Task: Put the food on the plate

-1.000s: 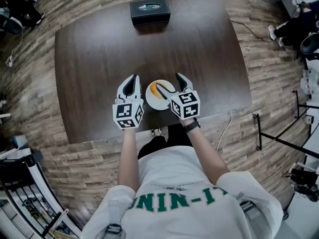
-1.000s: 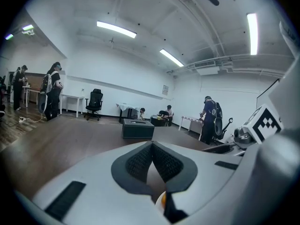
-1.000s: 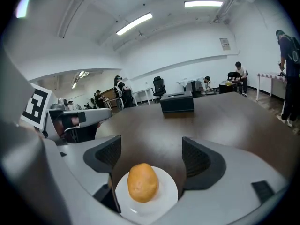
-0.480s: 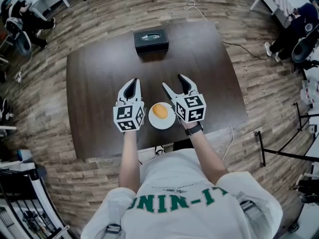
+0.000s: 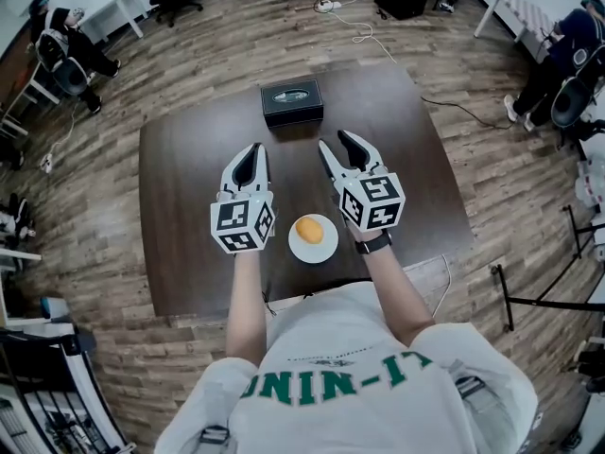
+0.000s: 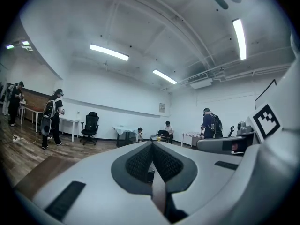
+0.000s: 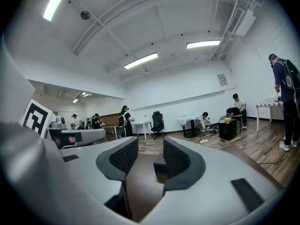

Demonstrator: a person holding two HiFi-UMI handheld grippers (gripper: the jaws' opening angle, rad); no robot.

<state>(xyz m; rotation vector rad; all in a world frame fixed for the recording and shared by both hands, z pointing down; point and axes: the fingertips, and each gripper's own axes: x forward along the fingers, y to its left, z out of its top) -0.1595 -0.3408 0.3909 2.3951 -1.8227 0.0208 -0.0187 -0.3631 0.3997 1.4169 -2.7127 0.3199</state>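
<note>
An orange, rounded piece of food [image 5: 308,229] lies on a small white plate [image 5: 315,249] near the front edge of the dark wooden table [image 5: 189,178]. Both grippers are held up above the table, apart from the plate. My left gripper [image 5: 251,155] [image 6: 152,149] hangs left of the plate, jaws shut with nothing in them. My right gripper [image 5: 337,144] [image 7: 150,157] hangs to the right of and beyond the plate. Its jaws have just been closing; a gap remains and nothing is between them.
A black box [image 5: 291,102] [image 7: 159,164] stands at the table's far edge. Wooden floor surrounds the table, with cables [image 5: 359,22] beyond it. People sit or stand at the room's edges [image 5: 66,50] [image 5: 562,55], and an office chair [image 7: 158,123] is behind.
Both grippers have risen away from the plate. The right gripper's jaws, earlier spread over the plate, have narrowed. The food now lies uncovered on the plate.
</note>
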